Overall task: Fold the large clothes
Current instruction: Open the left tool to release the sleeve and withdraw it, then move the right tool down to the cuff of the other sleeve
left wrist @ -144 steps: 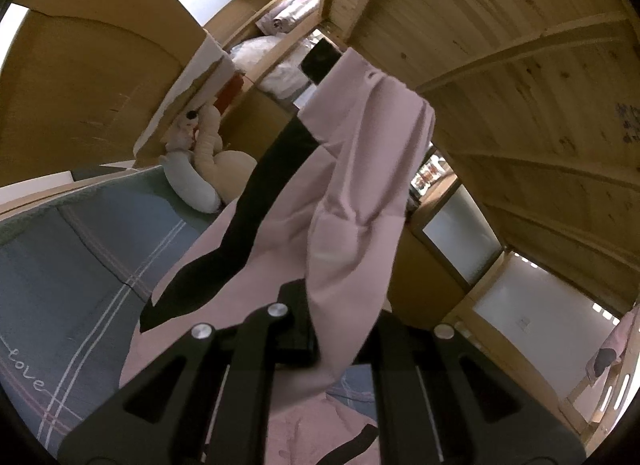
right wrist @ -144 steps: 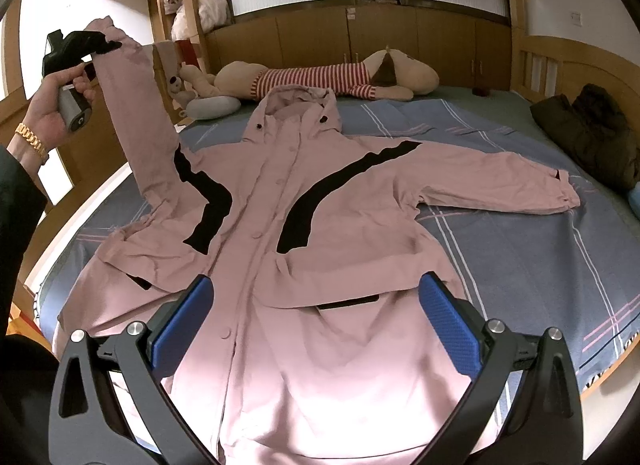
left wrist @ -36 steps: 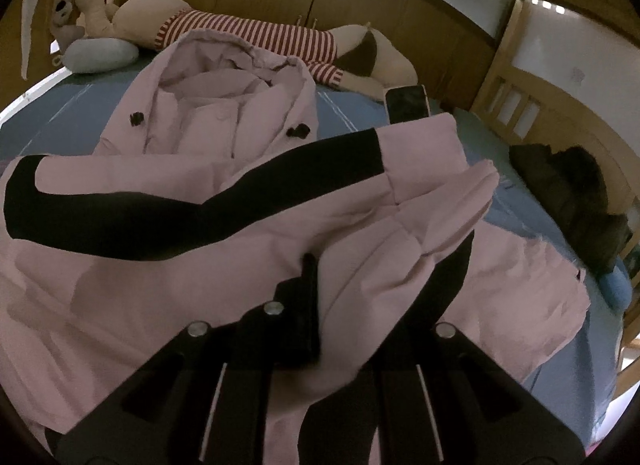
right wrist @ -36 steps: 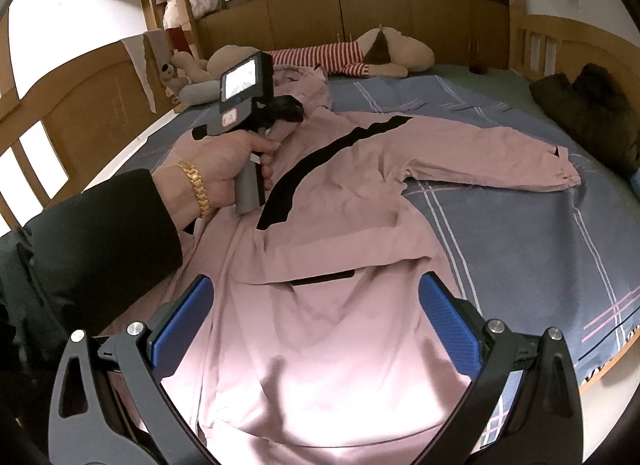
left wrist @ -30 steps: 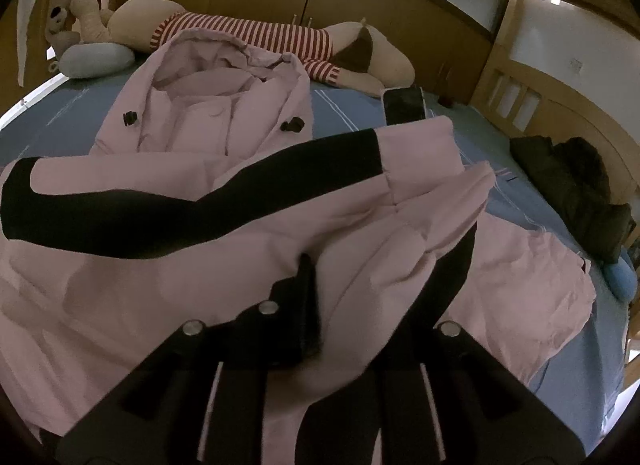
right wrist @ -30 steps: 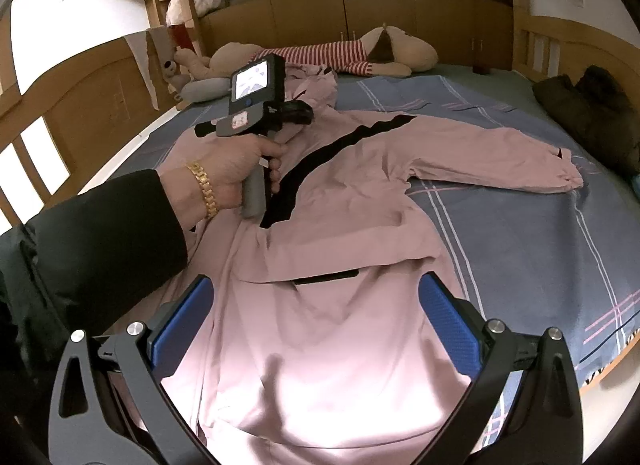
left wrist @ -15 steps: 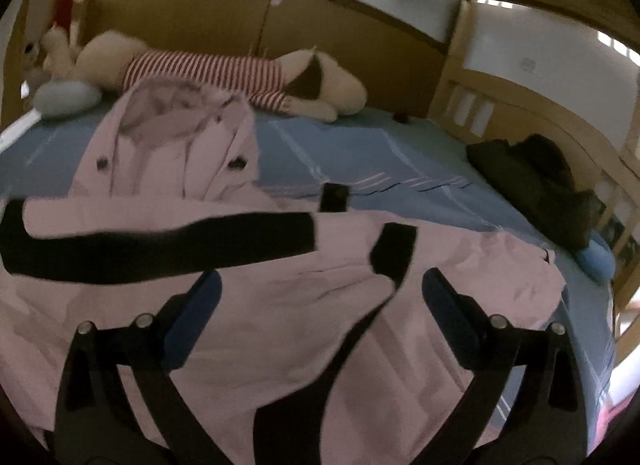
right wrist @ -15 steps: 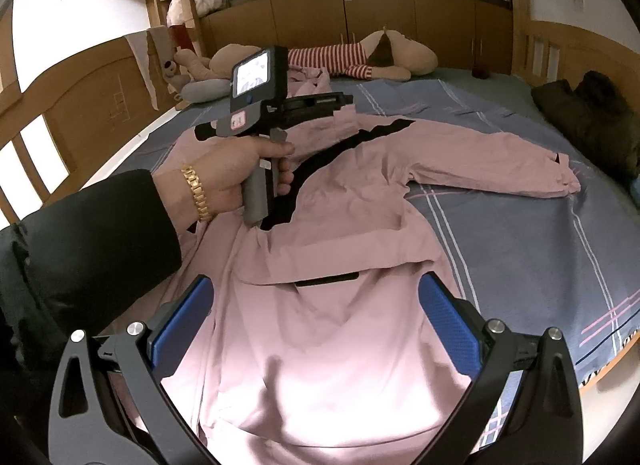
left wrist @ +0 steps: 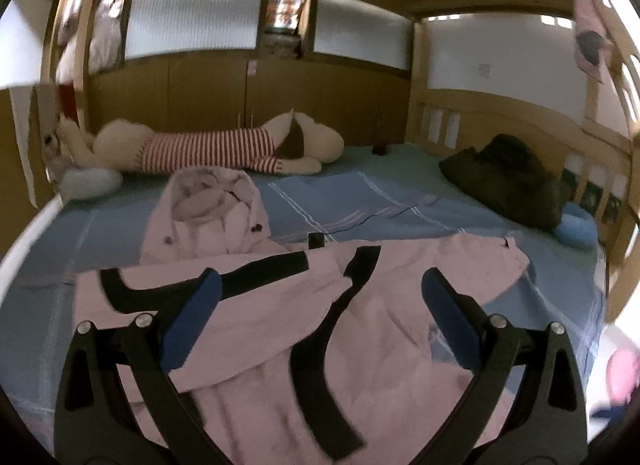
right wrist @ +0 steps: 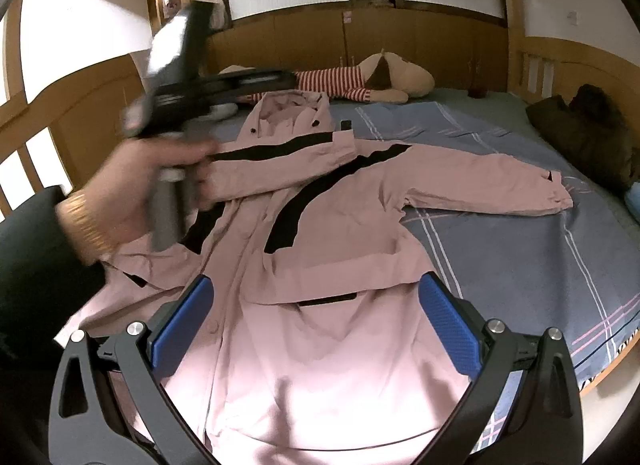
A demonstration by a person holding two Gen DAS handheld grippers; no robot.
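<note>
The jacket [right wrist: 320, 233] lies flat on the bed [right wrist: 520, 249], 1 sleeve [right wrist: 280, 161] folded across its chest. Left gripper [left wrist: 320, 305] and right gripper [right wrist: 316, 317] hover above it, fingers spread, holding nothing.

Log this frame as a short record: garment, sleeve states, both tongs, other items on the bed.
garment: pink jacket with black stripes, lying front up on blue bed
left sleeve: folded across chest
right sleeve: spread out flat
left tongs: open, empty, above jacket
right tongs: open, empty, over hem
other items: striped plush toy, dark garment
</note>
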